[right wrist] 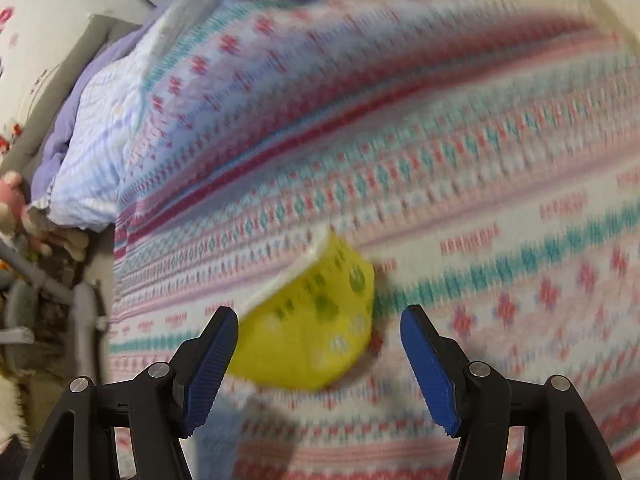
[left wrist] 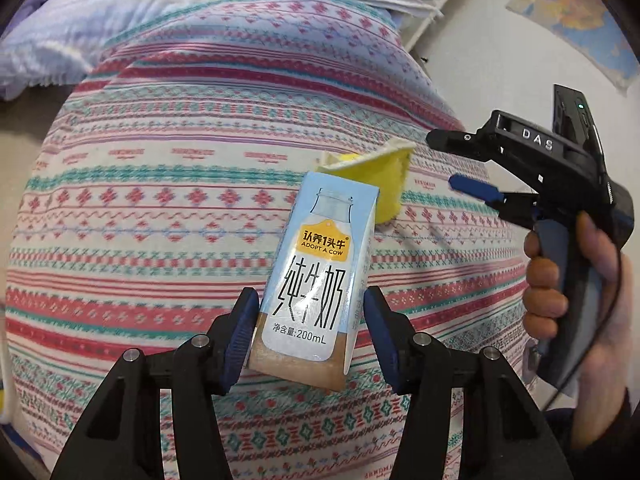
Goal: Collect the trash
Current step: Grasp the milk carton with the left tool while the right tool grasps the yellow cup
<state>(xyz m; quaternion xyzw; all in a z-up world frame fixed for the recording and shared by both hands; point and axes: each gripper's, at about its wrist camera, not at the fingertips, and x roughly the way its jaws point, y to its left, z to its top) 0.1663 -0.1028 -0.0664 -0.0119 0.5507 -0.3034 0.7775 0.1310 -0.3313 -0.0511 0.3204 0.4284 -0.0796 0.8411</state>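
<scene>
In your left view, your left gripper (left wrist: pixel 310 330) is clamped on the tall blue-and-white paper milk carton (left wrist: pixel 316 276), both blue pads touching its sides. Just behind it, the crushed yellow paper cup (left wrist: pixel 384 182) lies on the striped red, pink and teal bed cover (left wrist: pixel 160 208). Your right gripper (left wrist: pixel 444 160) hangs near the cup's right side, apart. In your right view, blurry, the cup (right wrist: pixel 312 328) sits between the wide-apart fingers, touching the left pad (right wrist: pixel 212 364). Open cover lies right and far.
</scene>
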